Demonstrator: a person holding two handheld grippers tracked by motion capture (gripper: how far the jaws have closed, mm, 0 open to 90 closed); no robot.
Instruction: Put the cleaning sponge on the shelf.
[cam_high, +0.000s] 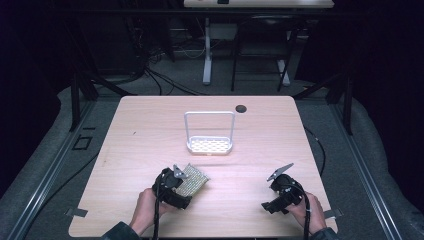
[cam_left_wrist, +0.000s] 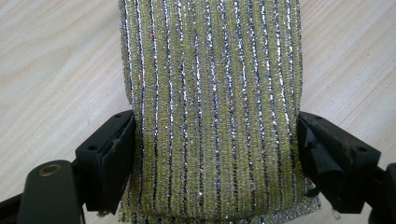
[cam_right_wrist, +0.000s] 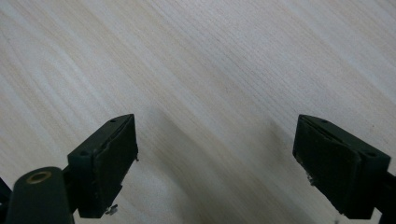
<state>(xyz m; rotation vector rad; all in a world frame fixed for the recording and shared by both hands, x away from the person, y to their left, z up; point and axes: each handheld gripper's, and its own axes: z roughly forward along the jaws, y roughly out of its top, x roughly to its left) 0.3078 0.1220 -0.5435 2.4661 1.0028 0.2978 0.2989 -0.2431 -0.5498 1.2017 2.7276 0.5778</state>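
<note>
Scouring pad (cam_left_wrist: 212, 112), yellow-green with silver stripes, flat on the bench (cam_high: 140, 130) near its front left. Left tongs (cam_left_wrist: 215, 154) straddle it, jaws wide, touching both its edges. White wire-handled rack (cam_high: 209, 145) stands mid-bench, well apart. Right tongs (cam_right_wrist: 215, 158) spread open over bare wood, front right.

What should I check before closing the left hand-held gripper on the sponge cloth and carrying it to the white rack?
1. Left hand-held gripper straddles the scouring cloth, a jaw at each side edge: ok.
2. Jaws actually clamping the cloth: cannot tell; they sit at its edges, wide apart.
3. Cloth lies flat on the table: ok.
4. Right hand-held gripper open, nothing between its jaws: ok.
5. White rack upright, tray bare: ok.
6. Path from cloth to rack free of objects: ok.
</note>
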